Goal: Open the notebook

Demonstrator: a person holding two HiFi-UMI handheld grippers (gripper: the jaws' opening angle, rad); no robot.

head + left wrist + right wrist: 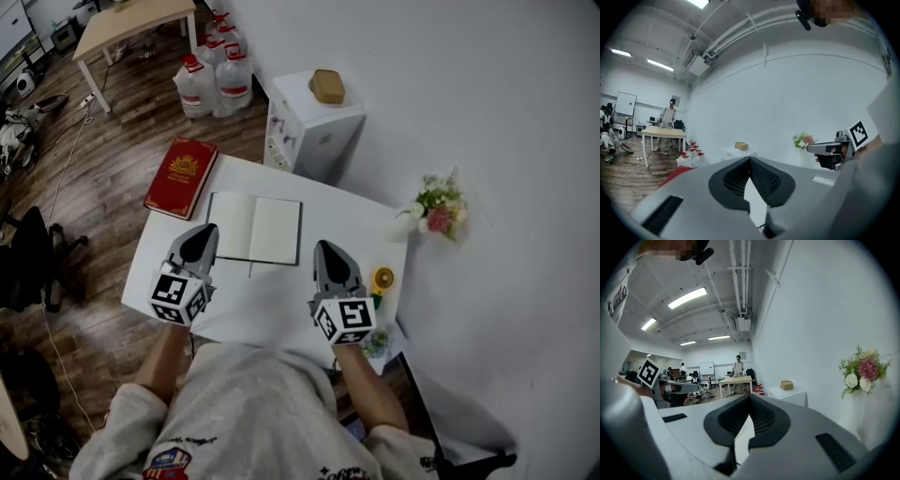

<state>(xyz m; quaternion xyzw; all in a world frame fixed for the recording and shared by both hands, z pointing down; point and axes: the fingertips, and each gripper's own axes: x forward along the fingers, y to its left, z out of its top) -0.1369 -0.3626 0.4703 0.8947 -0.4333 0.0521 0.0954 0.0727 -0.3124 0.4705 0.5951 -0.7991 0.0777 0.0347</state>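
Observation:
The notebook [254, 228] lies open on the white table [272, 309], showing two blank pages. My left gripper [201, 232] hovers just off the notebook's near left corner with its jaws shut and nothing between them. My right gripper [325, 247] is off the notebook's near right corner, also shut and holding nothing. In the left gripper view the left gripper [750, 159] has its pads meeting at the tip, and the right gripper [833, 149] shows at the right. The right gripper view shows the right gripper [750, 396] closed the same way. The notebook is hidden in both gripper views.
A red hardcover book [180, 175] lies at the table's far left corner. A vase of flowers [437, 207] stands at the far right, a small yellow object [382, 277] near the right edge. Beyond the table are a white cabinet [314, 122] and water bottles [216, 77].

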